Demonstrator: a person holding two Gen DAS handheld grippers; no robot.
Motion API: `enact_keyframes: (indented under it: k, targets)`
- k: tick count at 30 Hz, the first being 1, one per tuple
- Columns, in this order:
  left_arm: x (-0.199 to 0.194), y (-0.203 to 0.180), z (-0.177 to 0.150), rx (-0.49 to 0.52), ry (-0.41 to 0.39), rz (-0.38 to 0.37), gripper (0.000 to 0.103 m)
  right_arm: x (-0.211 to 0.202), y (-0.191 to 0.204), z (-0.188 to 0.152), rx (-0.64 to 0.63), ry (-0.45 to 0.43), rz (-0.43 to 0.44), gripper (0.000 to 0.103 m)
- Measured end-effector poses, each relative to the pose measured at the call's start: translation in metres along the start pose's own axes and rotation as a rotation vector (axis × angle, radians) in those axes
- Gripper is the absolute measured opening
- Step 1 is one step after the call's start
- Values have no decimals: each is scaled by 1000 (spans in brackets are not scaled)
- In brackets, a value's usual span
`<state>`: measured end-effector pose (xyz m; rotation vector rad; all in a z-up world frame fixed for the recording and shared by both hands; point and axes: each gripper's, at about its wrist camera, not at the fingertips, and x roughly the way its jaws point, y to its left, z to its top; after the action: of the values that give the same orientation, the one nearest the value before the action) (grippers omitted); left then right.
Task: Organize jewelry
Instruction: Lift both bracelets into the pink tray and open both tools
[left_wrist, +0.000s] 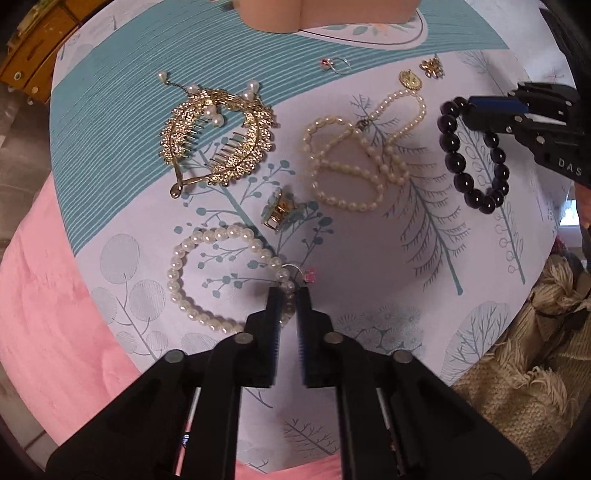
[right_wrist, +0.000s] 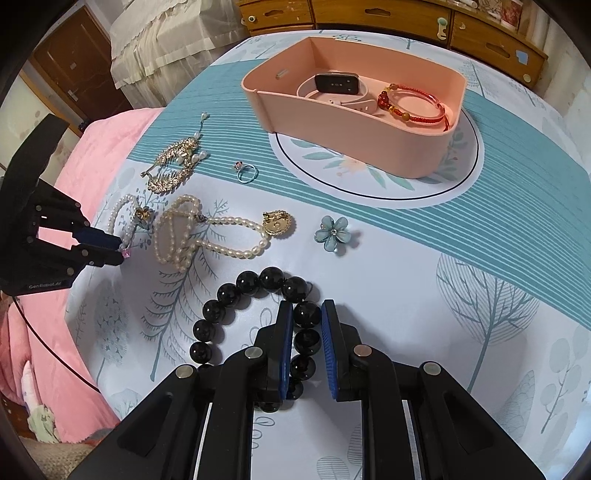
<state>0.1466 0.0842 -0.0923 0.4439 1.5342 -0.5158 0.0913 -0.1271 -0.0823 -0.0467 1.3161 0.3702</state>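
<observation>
Left gripper (left_wrist: 288, 295) pinches pearl bracelet (left_wrist: 192, 273), right gripper (right_wrist: 306, 314) clamps black bracelet (right_wrist: 236, 306); box (right_wrist: 354, 122) holds two items, most jewelry unsorted.

Glossy black bead bracelet (right_wrist: 258, 325), matt cloth (right_wrist: 406, 258)

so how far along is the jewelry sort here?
Done: the pink box holds a watch and a red cord bracelet.

In hand: the left gripper is shut on the pearl bracelet; the right gripper is shut on the black bead bracelet.

Left on the cloth: gold hair comb, pearl necklace, ring, blue flower clip.
</observation>
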Motion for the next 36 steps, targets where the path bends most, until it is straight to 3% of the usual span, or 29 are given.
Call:
enact_keyframes:
  k: [7,13,19,24,28,36]
  targets:
    - [-14,4,-9,-64,-89,12,5,-2,-7,-3,35,-1,30,15]
    - [-60,7,-17,-156,-224,-7,5,-7,-15,-10,71,-11,33,15]
    - [-113,0,-24,-292,-373,5,5,-32,-17,-11,87,-71,44,15]
    - [-160,-11,-24,-330,-501,11,5,-63,-11,-3,77,-139,33,15]
    - [-197,-26,-11,-327,-581,14,5,-86,-8,9,79,-194,23,15]
    - [-203,-39,49,-357,-637,-32,5,-142,-17,50,118,-344,-11,15]
